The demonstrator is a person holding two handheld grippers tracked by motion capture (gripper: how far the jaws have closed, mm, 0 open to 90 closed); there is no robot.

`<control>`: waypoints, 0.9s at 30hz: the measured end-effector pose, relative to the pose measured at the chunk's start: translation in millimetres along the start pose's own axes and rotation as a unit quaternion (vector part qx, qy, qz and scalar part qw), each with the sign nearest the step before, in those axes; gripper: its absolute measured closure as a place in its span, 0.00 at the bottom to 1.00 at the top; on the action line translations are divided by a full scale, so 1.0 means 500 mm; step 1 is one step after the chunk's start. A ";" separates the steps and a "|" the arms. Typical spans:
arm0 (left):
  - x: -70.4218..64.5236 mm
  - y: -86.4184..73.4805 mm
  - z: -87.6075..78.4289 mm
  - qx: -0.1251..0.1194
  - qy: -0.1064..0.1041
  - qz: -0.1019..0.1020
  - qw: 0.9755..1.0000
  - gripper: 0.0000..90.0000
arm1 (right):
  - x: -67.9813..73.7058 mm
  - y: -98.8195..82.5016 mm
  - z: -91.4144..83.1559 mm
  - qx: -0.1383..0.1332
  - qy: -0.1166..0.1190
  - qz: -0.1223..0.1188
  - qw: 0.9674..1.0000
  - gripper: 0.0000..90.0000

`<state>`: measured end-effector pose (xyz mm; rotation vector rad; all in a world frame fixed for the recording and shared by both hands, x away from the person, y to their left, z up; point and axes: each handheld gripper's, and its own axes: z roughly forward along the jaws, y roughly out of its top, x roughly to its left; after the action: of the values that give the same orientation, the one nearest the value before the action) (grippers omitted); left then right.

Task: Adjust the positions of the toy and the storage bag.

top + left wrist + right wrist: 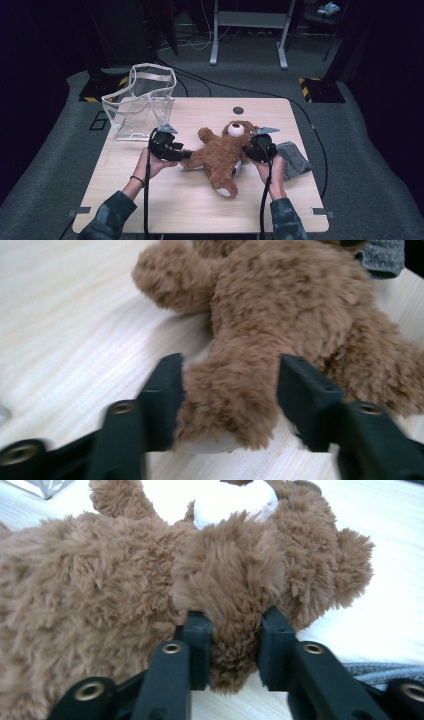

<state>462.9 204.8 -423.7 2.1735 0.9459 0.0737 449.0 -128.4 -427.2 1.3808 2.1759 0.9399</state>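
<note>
A brown teddy bear (pixel 222 152) lies sprawled mid-worktop (pixel 175 200) between the two tools; the left tool (pixel 184 155) has a leg (pixel 227 407) between its half-spread jaws, fur touching the pads, though whether they truly pinch cannot be told; the right tool (pixel 248 149) is narrowed onto an arm (pixel 232 610), fur bulging past both pads. Beyond the left tool stands a clear plastic tote bag (pixel 142 102); beside the right tool lies a grey knitted cloth (pixel 294 159). A sound lift likely needs both grips seated deep on the limbs, raised evenly.

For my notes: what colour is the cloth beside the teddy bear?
Grey; the cloth shows best in the high view.
</note>
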 end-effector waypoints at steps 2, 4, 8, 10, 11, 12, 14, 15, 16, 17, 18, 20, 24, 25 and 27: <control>0.014 -0.007 0.017 0.017 -0.022 -0.019 0.999 0.34 | 0.001 0.003 -0.001 0.002 -0.002 0.003 1.000 0.63; 0.021 -0.012 0.026 0.021 -0.024 -0.021 0.999 0.31 | 0.005 0.008 -0.007 0.006 -0.013 0.011 1.000 0.53; 0.022 -0.018 0.044 0.033 -0.033 -0.017 0.999 0.40 | 0.010 0.020 -0.007 0.005 -0.010 0.011 1.000 0.48; 0.021 -0.022 0.052 0.041 -0.030 -0.012 0.999 0.50 | 0.010 0.023 0.001 0.011 -0.008 0.013 1.000 0.58; 0.023 -0.024 0.054 0.047 -0.030 -0.011 0.998 0.52 | 0.008 0.023 0.004 0.010 -0.005 0.010 1.000 0.62; 0.024 -0.027 0.057 0.047 -0.029 -0.009 0.998 0.53 | 0.009 0.023 0.006 0.013 -0.002 0.014 1.000 0.64; 0.025 -0.032 0.062 0.058 -0.020 0.005 0.998 0.57 | 0.009 0.022 0.012 0.011 -0.001 0.012 1.000 0.71; 0.025 -0.036 0.066 0.057 -0.016 0.001 0.998 0.57 | 0.009 0.021 0.014 0.013 0.000 0.013 1.000 0.73; 0.028 -0.038 0.068 0.064 -0.021 0.003 0.998 0.58 | 0.006 0.020 0.016 0.009 0.000 0.008 1.000 0.76; 0.030 -0.041 0.070 0.062 -0.021 0.002 0.998 0.59 | 0.006 0.018 0.017 0.005 0.003 0.011 1.000 0.78; 0.032 -0.042 0.071 0.058 -0.025 -0.001 0.998 0.61 | 0.005 0.017 0.017 0.007 0.002 0.010 1.000 0.80; 0.032 -0.043 0.071 0.056 -0.026 -0.001 0.998 0.67 | 0.006 0.015 0.017 0.007 0.001 0.009 1.000 0.84; 0.029 -0.046 0.070 0.047 -0.024 0.009 0.999 0.83 | 0.008 0.015 0.017 0.006 -0.003 0.011 1.000 0.87; 0.025 -0.047 0.068 0.043 -0.017 0.011 0.999 0.86 | 0.007 0.015 0.016 0.003 -0.006 0.009 1.000 0.88; 0.022 -0.047 0.062 0.038 -0.010 0.021 0.999 0.90 | 0.007 0.016 0.016 -0.006 -0.012 0.001 1.000 0.89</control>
<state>466.8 203.6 -464.0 2.2596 0.9034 0.0366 457.8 -120.4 -426.6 1.3817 2.1483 0.9301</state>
